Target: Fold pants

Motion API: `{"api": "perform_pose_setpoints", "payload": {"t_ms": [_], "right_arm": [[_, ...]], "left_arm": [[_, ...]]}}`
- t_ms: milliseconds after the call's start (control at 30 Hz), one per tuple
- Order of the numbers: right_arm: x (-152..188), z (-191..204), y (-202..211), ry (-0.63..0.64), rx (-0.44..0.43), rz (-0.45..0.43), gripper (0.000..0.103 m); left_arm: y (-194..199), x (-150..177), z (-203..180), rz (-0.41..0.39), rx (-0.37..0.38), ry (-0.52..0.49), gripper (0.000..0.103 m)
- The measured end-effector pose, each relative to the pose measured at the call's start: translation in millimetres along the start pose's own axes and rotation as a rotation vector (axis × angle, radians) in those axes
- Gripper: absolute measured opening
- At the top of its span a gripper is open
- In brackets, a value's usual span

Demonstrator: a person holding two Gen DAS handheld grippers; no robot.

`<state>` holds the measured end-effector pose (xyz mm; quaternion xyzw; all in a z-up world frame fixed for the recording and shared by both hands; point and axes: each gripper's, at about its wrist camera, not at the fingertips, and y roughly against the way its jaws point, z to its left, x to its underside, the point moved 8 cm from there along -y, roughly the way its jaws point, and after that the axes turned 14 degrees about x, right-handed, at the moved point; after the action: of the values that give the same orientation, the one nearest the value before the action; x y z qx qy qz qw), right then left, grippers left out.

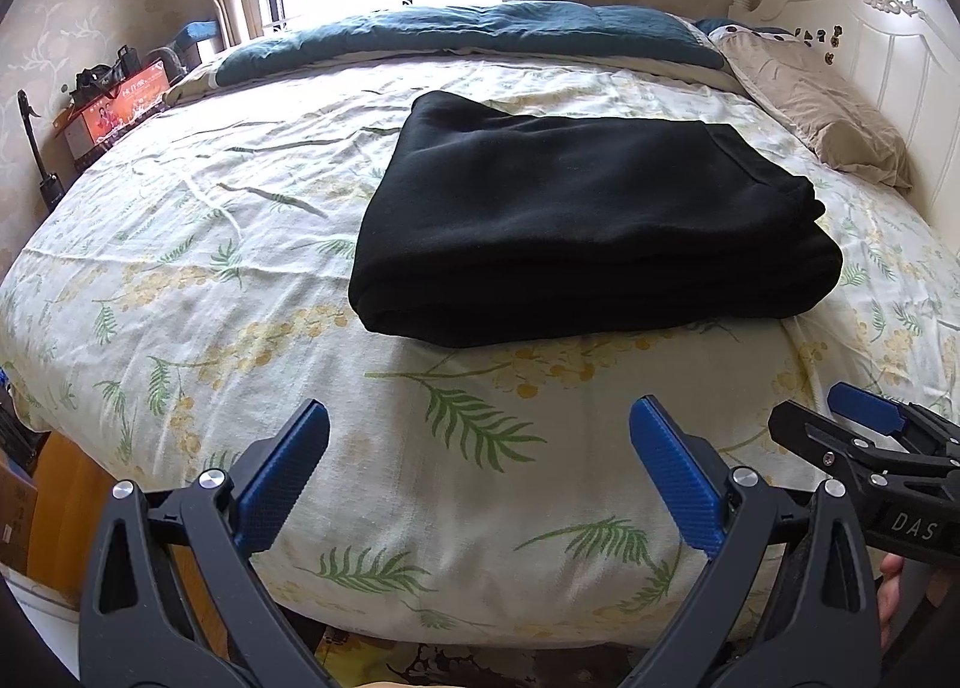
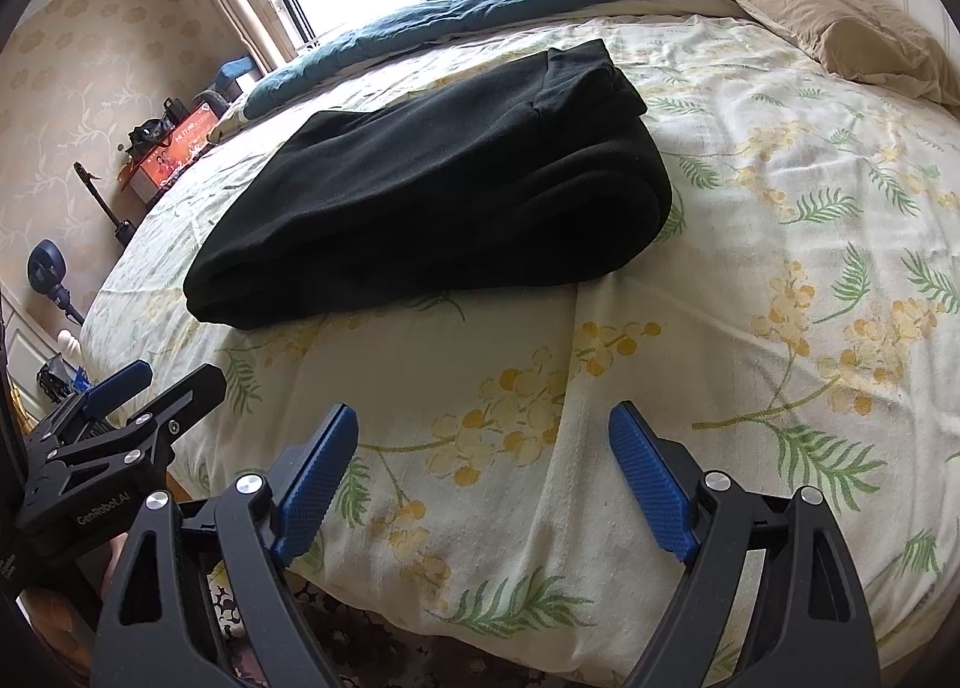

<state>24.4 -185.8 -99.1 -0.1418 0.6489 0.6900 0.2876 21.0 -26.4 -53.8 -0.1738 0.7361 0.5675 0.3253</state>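
The black pants [image 1: 588, 220] lie folded into a thick rectangle on the floral bed cover [image 1: 240, 268]; the right wrist view shows the black pants [image 2: 432, 208] in the middle of the bed. My left gripper [image 1: 480, 472] hangs open over the near edge of the bed, short of the pants, nothing between its blue pads. My right gripper [image 2: 483, 472] is open too, beside the left one and equally short of the pants. Each gripper shows at the other view's edge: the right gripper [image 1: 852, 424] and the left gripper [image 2: 162, 382].
A teal quilt [image 1: 480, 33] is bunched along the far side under the window. A beige pillow [image 1: 822, 105] leans on the white headboard [image 1: 888, 39] at right. Boxes and bags [image 1: 120, 99] stand beside the bed at left. A small fan [image 2: 51, 268] stands on the floor.
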Motion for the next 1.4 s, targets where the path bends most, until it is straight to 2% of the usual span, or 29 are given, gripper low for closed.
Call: {"api": "perform_pose_setpoints", "payload": {"t_ms": [900,1067,1200,1300,1400], "right_arm": [[5.1,2.0,0.0,0.018,0.001,0.013,0.085],[6.6,3.1,0.6,0.019,0.002,0.013,0.085],[6.6,2.4,-0.2,0.022,0.002,0.012,0.085],[4.8,1.5,0.9,0.021,-0.003,0.010,0.085],[0.5,-2.2,4.7,0.008,-0.012,0.006,0.085]], "left_arm": [[1.4,2.5,-0.8,0.008,0.000,0.004,0.100],[3.7,-0.2,-2.1,-0.010,0.008,-0.005,0.100],[4.0,-6.8,-2.6,-0.018,0.043,0.004,0.100],[11.4,-17.3,-2.7,-0.062,0.069,0.001,0.100],[20.9,-28.2,3.6,-0.093,0.038,-0.003,0.100]]}}
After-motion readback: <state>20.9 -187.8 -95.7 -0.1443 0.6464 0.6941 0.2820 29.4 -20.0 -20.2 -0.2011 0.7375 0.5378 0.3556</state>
